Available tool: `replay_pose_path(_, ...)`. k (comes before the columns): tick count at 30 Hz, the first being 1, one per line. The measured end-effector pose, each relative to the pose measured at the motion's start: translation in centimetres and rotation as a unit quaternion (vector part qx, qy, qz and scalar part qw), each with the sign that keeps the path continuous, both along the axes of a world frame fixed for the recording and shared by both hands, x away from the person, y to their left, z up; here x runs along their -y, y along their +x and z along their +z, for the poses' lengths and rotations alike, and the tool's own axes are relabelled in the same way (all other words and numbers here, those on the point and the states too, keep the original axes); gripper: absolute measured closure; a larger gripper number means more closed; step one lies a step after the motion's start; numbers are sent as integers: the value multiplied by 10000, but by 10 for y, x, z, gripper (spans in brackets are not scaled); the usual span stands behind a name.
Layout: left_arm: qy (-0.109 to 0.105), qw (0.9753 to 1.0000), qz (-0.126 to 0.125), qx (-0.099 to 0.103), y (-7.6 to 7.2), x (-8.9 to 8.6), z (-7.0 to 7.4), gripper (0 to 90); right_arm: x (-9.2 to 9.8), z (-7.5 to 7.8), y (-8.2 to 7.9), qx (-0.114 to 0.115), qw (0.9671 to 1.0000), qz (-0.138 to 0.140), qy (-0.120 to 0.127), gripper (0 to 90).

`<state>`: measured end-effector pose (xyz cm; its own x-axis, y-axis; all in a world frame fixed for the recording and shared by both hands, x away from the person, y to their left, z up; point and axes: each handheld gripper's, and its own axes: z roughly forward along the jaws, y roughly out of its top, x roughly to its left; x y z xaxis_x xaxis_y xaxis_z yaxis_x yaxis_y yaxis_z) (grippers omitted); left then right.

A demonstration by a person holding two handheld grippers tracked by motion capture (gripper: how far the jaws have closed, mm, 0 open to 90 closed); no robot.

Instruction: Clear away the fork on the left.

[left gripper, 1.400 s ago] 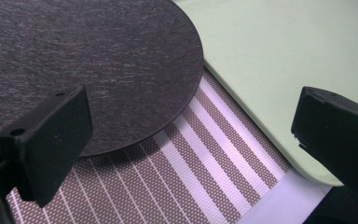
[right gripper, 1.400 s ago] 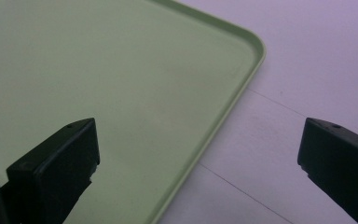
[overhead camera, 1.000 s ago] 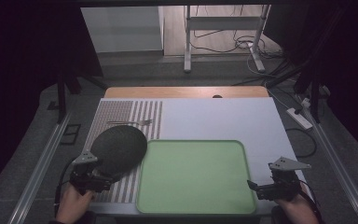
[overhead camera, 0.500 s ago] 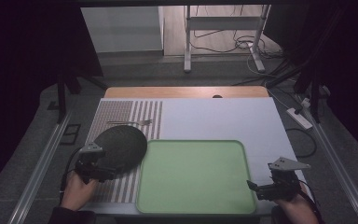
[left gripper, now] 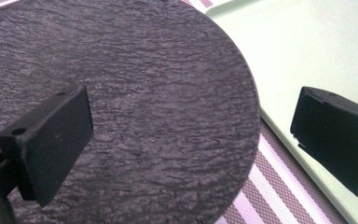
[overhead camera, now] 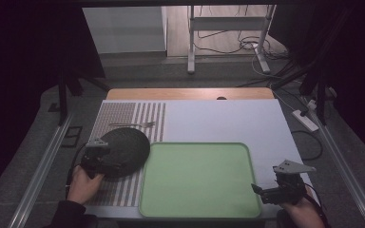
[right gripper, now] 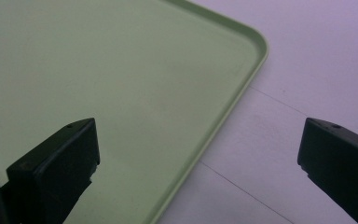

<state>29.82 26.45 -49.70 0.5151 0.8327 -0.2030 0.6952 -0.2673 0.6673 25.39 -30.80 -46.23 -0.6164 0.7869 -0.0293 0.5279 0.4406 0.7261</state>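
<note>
A round dark slate plate (overhead camera: 123, 147) lies on the striped mat, its right edge next to the green tray (overhead camera: 199, 175). My left gripper (overhead camera: 105, 159) hovers over the plate's near left part, jaws wide open. In the left gripper view the rough plate (left gripper: 144, 93) spreads between the two black jaws (left gripper: 191, 144), and the tray's rim (left gripper: 279, 126) runs at the right. My right gripper (overhead camera: 261, 190) stands open at the tray's near right corner. The right gripper view has the tray corner (right gripper: 247, 70) between the open jaws (right gripper: 198, 158).
A fork (overhead camera: 133, 125) lies on the striped mat (overhead camera: 123, 114) behind the plate. The white table sheet (overhead camera: 228, 118) stretches behind the tray. A power strip (overhead camera: 306, 119) and cables lie on the floor at the right, and metal rails flank the table.
My left gripper has moved forward from the table's near left edge onto the slate plate. The right gripper has stayed in place.
</note>
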Motion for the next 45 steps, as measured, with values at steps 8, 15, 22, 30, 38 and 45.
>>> replay_pose_path(8,20,10000,47,-77,14,-1,-2,0,0,0,0,-17,10000,35,-17,0)
replay_pose_path(15,77,9999,34,-79,26,-4,-2,0,-1,0,0,-26,10000,54,-39,0)
replay_pose_path(22,194,9998,45,-69,43,-6,-2,0,-1,0,0,-42,10000,56,-39,0)
replay_pose_path(30,361,9992,45,-158,57,-9,-6,0,-1,0,1,-56,10000,62,-43,0)
replay_pose_path(38,455,9988,104,-175,75,-12,-5,0,-1,-1,1,-71,9999,82,-51,0)
replay_pose_path(45,497,9984,180,-211,92,-14,-7,0,-1,-1,1,-87,9999,107,-49,0)
